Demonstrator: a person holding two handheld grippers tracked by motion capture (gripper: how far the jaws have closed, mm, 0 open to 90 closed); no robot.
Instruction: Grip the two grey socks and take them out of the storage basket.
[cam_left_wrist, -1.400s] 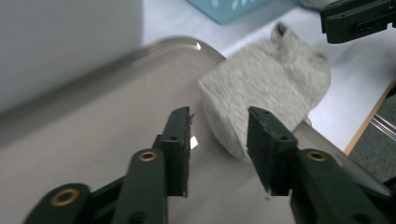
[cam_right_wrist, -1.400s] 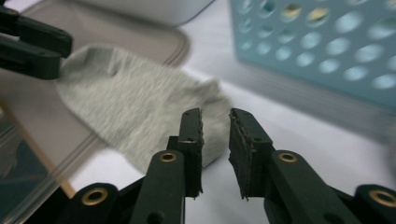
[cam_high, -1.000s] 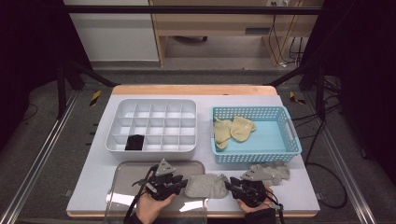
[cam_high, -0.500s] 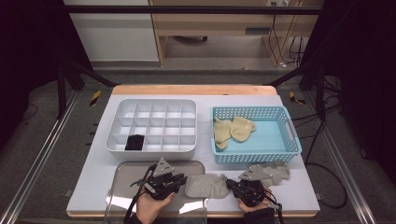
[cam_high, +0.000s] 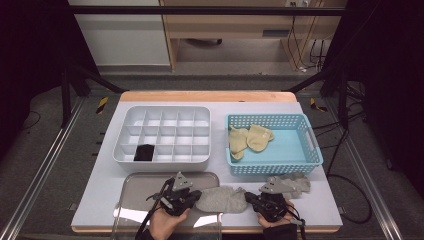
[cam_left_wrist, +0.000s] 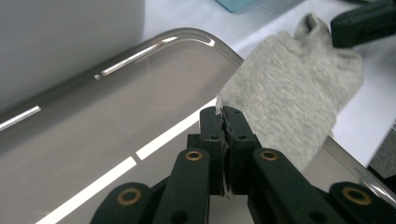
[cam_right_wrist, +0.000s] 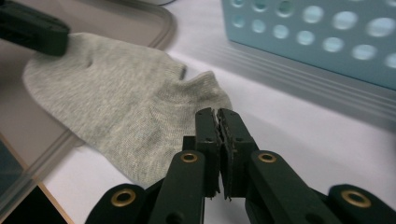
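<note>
A grey ankle sock (cam_high: 221, 199) lies flat at the near edge of the desk (cam_high: 300, 207), stretched between the two hands, one end over the right rim of a clear plastic tray (cam_high: 131, 187) and the other on the bare white surface. The left tongs (cam_high: 191, 199) have just been closing and now pinch the sock's edge over the tray; in the left gripper view the two black jaws meet with a sliver of grey fabric caught between their tips (cam_left_wrist: 223, 114). The right tongs (cam_high: 254, 200) are clamped too, their jaws pressed together at the sock's opposite end, where the cloth (cam_right_wrist: 126, 116) runs under the tips.

Just beside the right hand a second grey sock (cam_high: 292, 183) lies in front of a light blue basket (cam_high: 272, 167), which holds a pair of yellow socks (cam_high: 250, 137). To the left of the basket stands a white compartment organiser (cam_high: 162, 159) with a black item (cam_high: 144, 152) in a near-row cell.
</note>
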